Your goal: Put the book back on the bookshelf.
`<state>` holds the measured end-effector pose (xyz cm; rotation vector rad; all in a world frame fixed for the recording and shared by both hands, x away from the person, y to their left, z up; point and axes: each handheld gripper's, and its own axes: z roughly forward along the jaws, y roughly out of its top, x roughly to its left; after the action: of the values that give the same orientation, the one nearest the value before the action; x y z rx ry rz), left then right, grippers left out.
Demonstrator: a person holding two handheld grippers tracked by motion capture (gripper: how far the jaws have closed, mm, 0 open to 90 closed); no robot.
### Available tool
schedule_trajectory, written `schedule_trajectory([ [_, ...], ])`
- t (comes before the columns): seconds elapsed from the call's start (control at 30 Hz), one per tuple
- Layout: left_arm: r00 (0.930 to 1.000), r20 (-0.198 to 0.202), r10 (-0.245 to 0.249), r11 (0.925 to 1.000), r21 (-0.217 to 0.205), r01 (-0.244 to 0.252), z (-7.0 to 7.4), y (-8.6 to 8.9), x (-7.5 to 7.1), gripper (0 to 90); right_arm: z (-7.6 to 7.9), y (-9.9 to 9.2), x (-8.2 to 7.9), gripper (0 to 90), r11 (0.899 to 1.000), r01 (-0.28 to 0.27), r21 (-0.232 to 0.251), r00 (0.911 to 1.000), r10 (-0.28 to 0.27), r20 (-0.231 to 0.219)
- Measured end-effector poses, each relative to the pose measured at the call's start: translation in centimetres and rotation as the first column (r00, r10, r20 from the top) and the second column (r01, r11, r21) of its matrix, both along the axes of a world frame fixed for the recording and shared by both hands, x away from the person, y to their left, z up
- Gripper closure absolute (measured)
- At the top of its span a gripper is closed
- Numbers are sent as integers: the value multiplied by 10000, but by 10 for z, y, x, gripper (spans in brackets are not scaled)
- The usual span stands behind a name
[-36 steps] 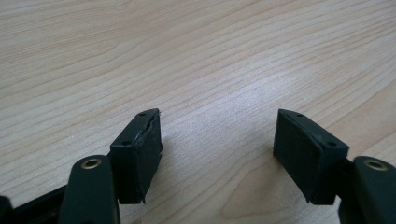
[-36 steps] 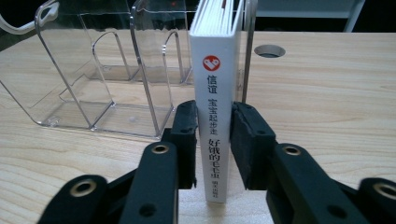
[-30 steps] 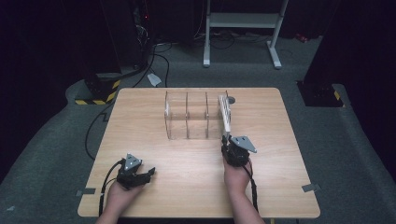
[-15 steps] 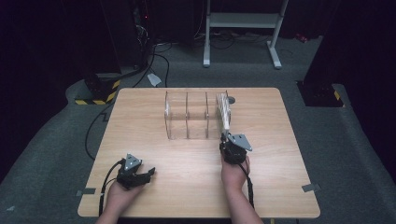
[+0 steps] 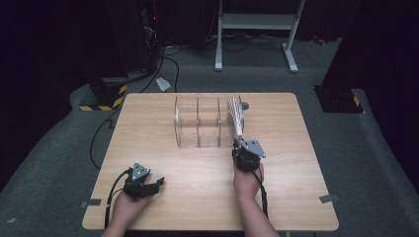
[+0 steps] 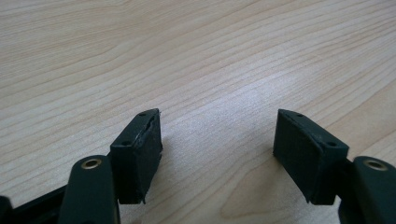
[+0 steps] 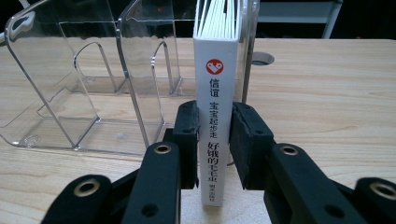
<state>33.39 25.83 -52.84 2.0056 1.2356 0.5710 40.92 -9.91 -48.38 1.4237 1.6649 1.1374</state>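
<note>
A white book (image 5: 236, 117) with a red heart logo and dark characters on its spine (image 7: 215, 70) stands upright. My right gripper (image 5: 239, 144) (image 7: 215, 135) is shut on the lower spine, one pad on each cover. The book's far end reaches into the rightmost slot of a clear acrylic file holder (image 5: 197, 124) (image 7: 70, 93), whose other slots hold nothing. At the table's front left, my left gripper (image 5: 158, 183) (image 6: 217, 144) rests low over bare wood, open, with nothing between its pads.
The wooden table (image 5: 296, 187) has a round cable hole (image 5: 245, 105) (image 7: 261, 58) just behind the holder's right end. Dark floor, cables and a white metal frame (image 5: 257, 22) lie beyond the far edge.
The right gripper and the book have edged slightly toward the holder. The left gripper has stayed put.
</note>
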Motion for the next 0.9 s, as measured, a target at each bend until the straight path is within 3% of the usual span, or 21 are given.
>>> schedule_trajectory([
  [0.33,10000,3,32,10000,0,-32,0,0,-1,325,1,-1,0,707,9999,-35,159,9999,33,125],
  [0.63,10000,-1,42,10000,-10,-42,0,0,-1,325,3,-3,0,496,9984,-550,99,9984,549,98],
  [0.9,10000,1,44,10000,-7,-44,0,0,-1,325,3,-4,-3,422,9949,-1012,42,9949,1012,17],
])
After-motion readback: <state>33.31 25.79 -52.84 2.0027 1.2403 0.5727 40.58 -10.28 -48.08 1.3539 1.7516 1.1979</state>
